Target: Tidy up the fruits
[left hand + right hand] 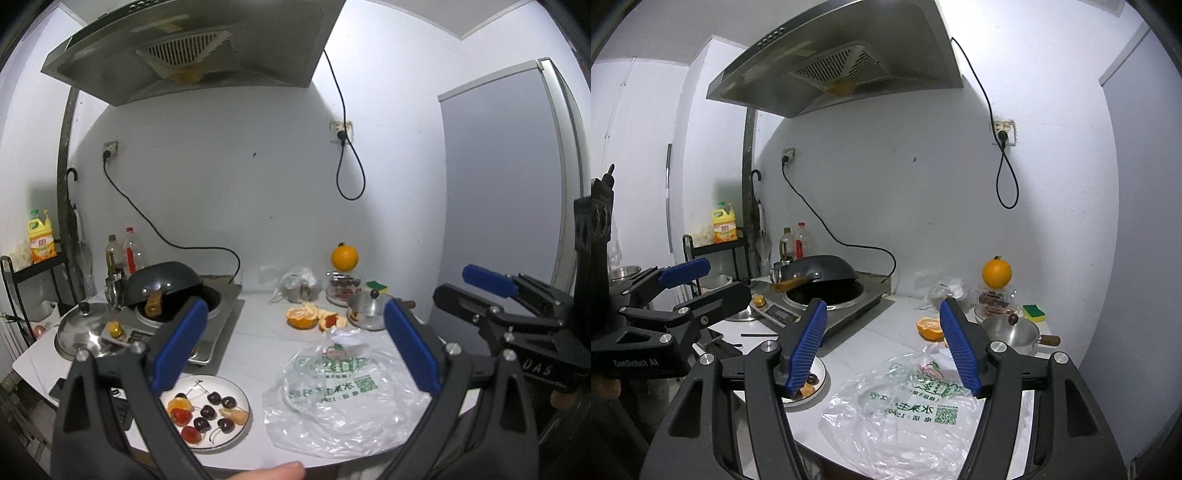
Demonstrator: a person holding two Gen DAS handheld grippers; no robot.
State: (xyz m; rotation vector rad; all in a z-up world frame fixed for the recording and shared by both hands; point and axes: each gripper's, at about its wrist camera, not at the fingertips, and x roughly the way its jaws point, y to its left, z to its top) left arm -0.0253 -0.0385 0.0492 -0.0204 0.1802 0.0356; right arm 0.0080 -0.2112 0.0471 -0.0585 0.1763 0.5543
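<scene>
1. Both grippers hang above the counter (255, 343) with nothing in them: the left gripper (295, 347) has its jaws wide apart, and the right gripper (882, 347) also has its jaws apart.
2. Done, I'd say: cherries, strawberries and orange pieces sit on the plate (207, 410) at the near left edge.
3. Left: a peeled orange (302, 318) mid-counter, a whole orange (344, 257) perched on a jar at the back, and an empty bag (343, 398) lying flat.
4. Room: the middle is open; the stove (207, 321) and wok (162, 284) crowd the left, a small pot (1010, 332) the right. The plate sits near the counter's front lip.
</scene>
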